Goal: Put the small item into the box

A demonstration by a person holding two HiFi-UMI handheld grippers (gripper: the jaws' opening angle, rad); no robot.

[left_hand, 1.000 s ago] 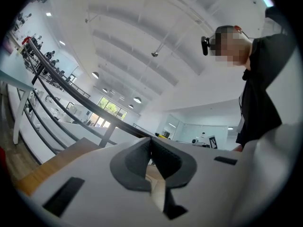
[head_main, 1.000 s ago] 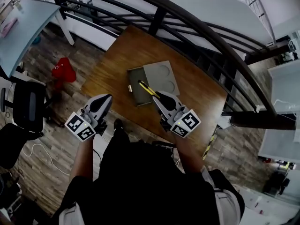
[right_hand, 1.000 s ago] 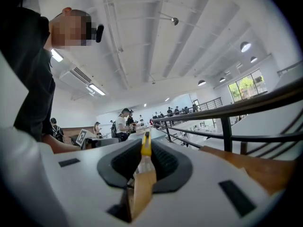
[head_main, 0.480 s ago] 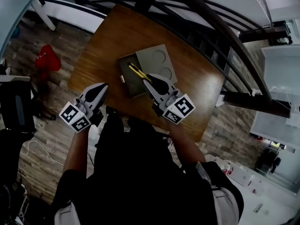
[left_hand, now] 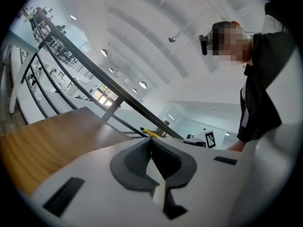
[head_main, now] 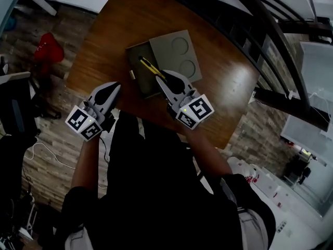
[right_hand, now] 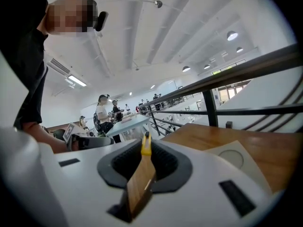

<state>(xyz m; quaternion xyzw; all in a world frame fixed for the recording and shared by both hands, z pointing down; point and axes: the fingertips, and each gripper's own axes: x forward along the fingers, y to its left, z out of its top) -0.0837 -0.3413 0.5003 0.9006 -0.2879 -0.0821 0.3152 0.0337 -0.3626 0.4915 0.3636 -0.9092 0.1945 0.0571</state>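
A grey box (head_main: 138, 85) lies on the wooden table (head_main: 223, 95), its pale lid (head_main: 178, 55) with two round dents slid to the right. My right gripper (head_main: 158, 78) is shut on the small item (head_main: 150, 67), a thin yellow and black stick, and holds it just over the box's open part. In the right gripper view the item (right_hand: 141, 178) stands out between the jaws of the right gripper (right_hand: 146, 151), with the lid (right_hand: 233, 158) beyond. My left gripper (head_main: 115, 85) hovers at the table's near edge, left of the box. Its jaws (left_hand: 152, 148) are shut on nothing.
A dark metal railing (head_main: 270, 33) runs along the table's far side. Left of the table, on the plank floor, are a red object (head_main: 49, 49) and a black chair (head_main: 14, 105). A small brass piece (head_main: 132, 75) sits at the box's left edge.
The head view has shifted, so the table sits higher in the picture. My right gripper keeps the item over the box's open part. The left gripper stays beside the box, shut.
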